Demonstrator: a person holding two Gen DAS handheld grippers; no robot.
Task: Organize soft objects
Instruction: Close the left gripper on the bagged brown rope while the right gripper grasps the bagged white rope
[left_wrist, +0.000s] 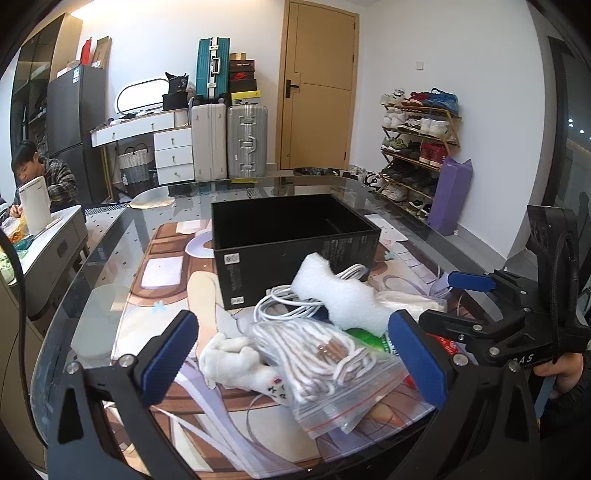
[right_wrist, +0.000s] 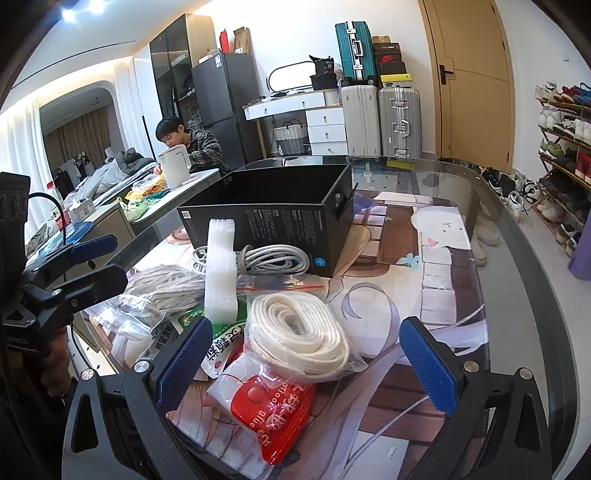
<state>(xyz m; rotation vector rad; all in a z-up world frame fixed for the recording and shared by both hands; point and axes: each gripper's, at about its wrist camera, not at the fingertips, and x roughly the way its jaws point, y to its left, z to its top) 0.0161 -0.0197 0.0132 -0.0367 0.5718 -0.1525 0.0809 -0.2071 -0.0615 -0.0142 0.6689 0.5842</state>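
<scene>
Left wrist view. The left claw (left_wrist: 295, 354) stands wide open and holds nothing; its blue pads flank a heap of soft things on the glass counter (left_wrist: 110, 258). Between the pads lie a zip bag of cord (left_wrist: 328, 365) and, touching its near-left side, a white plush (left_wrist: 240, 363). Just beyond the claw a foam block (left_wrist: 340, 291) rests tilted on a coiled white cable (left_wrist: 284, 304). Farther ahead stands the open black box (left_wrist: 291, 236). The right claw (left_wrist: 469, 284) shows at the right edge; its fingers appear parted.

Right wrist view. The right claw (right_wrist: 306, 354) is wide open and empty. Between its pads lie a white rope coil (right_wrist: 299, 336) in a clear bag and, nearer, a red packet (right_wrist: 269, 417). By the left pad lies a green-and-white packet (right_wrist: 210, 339), the foam block (right_wrist: 220, 273) resting over it. Beyond are the cable (right_wrist: 266, 258) and the box (right_wrist: 273, 218). The left claw (right_wrist: 96, 258) hovers at left over the cord bag (right_wrist: 162, 291), fingers apart.
</scene>
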